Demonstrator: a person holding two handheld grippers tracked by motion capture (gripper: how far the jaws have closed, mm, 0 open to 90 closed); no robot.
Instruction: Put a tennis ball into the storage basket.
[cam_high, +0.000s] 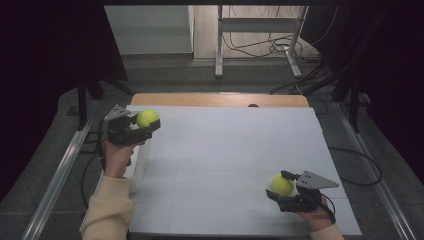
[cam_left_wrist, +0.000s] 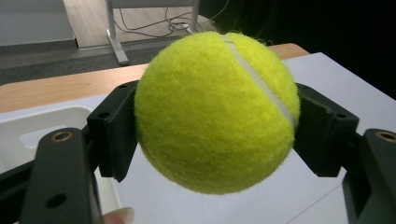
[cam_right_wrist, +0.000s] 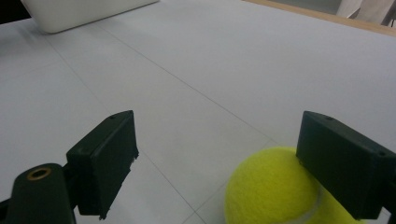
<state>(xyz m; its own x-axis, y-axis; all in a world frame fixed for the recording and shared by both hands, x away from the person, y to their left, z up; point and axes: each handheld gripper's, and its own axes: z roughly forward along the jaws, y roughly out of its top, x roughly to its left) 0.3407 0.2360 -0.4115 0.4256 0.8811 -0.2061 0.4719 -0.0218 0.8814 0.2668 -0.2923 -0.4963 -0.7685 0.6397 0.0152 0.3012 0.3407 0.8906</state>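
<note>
Your tabletop (cam_high: 225, 150) is a flat, matte pale sheet with faint straight seams, laid over a wooden top whose bare light-brown edge (cam_high: 220, 99) shows along the far side. Beyond it there's grey floor, a white metal frame on two legs (cam_high: 257, 30), loose black cables (cam_high: 270, 47), and dark curtains either side. Metal rails (cam_high: 60, 165) run along both sides of the table.

A white plastic bin (cam_high: 139, 165) with rounded corners sits at your left edge of the tabletop; smooth, glossy walls.

Your left gripper (cam_high: 142, 124) is pinching a tennis ball (cam_left_wrist: 217, 112) held clear above the surface, over the far end of the bin. Black blocky pads (cam_left_wrist: 114, 135) press on both sides of it. The ball is fuzzy yellow-green felt, round, so no long axis; its white seam (cam_left_wrist: 261, 81) runs diagonally across the upper right side in the left gripper view.

Your right gripper (cam_high: 286, 186) is low at the near right of the tabletop, pointing left across it. Its jaws are spread: in the right gripper view one pad touches a second tennis ball (cam_right_wrist: 271, 186), and the other pad (cam_right_wrist: 105, 161) stands well apart from it. That ball rests on the tabletop, same felt, a bit of seam visible low on it.
</note>
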